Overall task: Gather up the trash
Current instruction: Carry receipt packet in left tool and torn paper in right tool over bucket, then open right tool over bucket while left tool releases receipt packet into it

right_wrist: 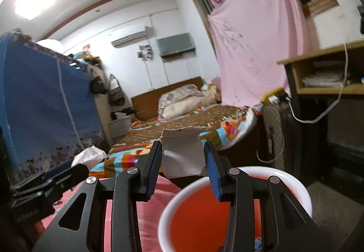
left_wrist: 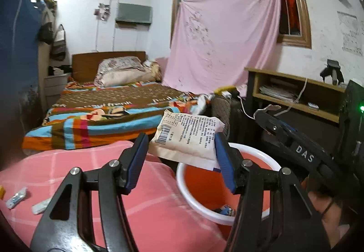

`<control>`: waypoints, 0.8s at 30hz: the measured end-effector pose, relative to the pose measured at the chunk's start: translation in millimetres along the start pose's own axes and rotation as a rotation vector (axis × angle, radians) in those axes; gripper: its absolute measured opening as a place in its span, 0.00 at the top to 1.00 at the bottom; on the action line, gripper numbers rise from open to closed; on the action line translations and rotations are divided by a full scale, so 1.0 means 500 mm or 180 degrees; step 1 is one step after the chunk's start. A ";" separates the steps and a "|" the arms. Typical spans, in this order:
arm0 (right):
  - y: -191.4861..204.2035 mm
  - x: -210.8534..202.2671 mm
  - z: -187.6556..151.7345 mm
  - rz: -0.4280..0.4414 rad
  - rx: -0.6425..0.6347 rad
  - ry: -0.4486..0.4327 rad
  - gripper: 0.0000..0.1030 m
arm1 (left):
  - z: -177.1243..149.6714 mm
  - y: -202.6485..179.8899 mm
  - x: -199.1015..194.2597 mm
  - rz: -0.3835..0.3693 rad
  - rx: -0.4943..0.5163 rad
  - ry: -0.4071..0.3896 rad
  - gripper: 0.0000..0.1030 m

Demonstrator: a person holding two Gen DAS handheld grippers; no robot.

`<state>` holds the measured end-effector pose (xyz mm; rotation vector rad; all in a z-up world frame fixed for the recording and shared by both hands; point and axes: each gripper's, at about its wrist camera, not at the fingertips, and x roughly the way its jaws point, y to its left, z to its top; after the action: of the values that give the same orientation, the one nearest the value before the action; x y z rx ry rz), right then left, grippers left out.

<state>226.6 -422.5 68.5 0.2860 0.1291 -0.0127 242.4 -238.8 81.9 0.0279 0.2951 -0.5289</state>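
Observation:
My left gripper stands wide, and a cream printed packet hangs between its blue pads, touching only the right pad, over the rim of the orange bin with a white rim. My right gripper is shut on a torn grey cardboard piece, held above the same bin. The right gripper also shows at the right of the left wrist view. Some trash lies in the bin's bottom.
A pink checked cover lies below, with two small wrappers at the left. A bed with a striped blanket lies beyond. A wooden desk stands to the right, a blue wardrobe to the left.

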 end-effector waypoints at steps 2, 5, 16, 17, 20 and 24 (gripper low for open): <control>-0.017 0.003 -0.002 -0.0063 0.0055 0.0060 0.64 | -0.005 -0.012 0.019 -0.0076 -0.0011 0.0120 0.61; -0.034 0.004 -0.009 -0.0135 0.0112 0.0149 0.64 | -0.010 -0.028 0.051 -0.0132 -0.0063 0.0286 0.61; -0.062 0.017 -0.027 -0.0293 0.0168 0.0458 0.64 | -0.042 -0.055 0.124 -0.0276 -0.0246 0.0846 0.60; -0.064 0.017 -0.029 -0.0298 0.0177 0.0472 0.63 | -0.043 -0.054 0.128 -0.0291 -0.0269 0.0883 0.60; -0.071 0.018 -0.030 -0.0318 0.0206 0.0511 0.61 | -0.048 -0.053 0.139 -0.0346 -0.0339 0.0985 0.58; -0.073 0.021 -0.030 -0.0333 0.0227 0.0550 0.54 | -0.054 -0.052 0.147 -0.0388 -0.0427 0.1062 0.56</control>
<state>233.9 -453.3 42.5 0.3513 0.3157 -0.0965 282.5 -294.7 36.3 -0.0327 0.6610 -0.6244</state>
